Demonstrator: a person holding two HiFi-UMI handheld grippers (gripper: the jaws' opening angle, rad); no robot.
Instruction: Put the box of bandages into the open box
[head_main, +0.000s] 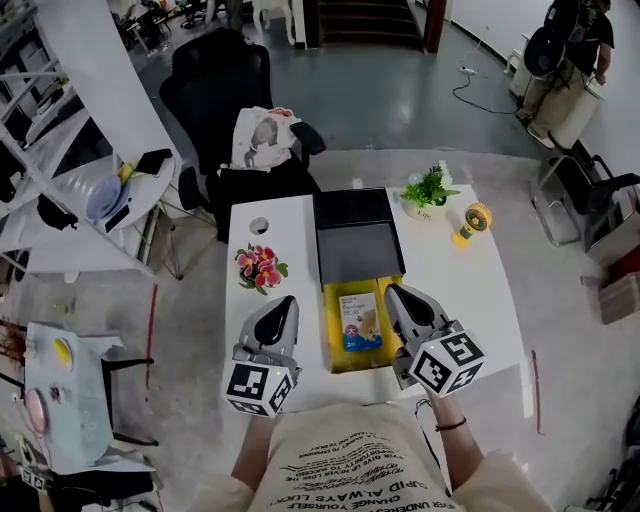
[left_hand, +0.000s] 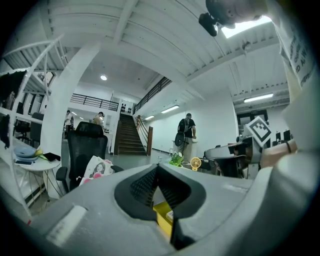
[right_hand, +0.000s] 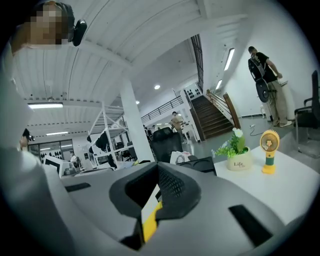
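Bandage box (head_main: 362, 322) rests in open box (head_main: 334, 358); clenched, empty left hand-held gripper (head_main: 285, 301) and right hand-held gripper (head_main: 396, 293) could clip its walls.

The white desk (head_main: 490, 290) carries an open box (head_main: 330, 340), yellow with a black lid, at its middle. Pink flowers (head_main: 259, 267) lie left of it. A potted plant (head_main: 428, 190) and a small yellow fan (head_main: 472, 222) stand to its right.

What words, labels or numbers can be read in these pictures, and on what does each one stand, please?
"Life": on the white plant pot, in the right gripper view; the smaller line beneath it is unreadable.
"ALWAYS": upside down on the person's shirt, in the head view; the other lines are too blurred to read.
On the box of bandages, the print is too small to read.
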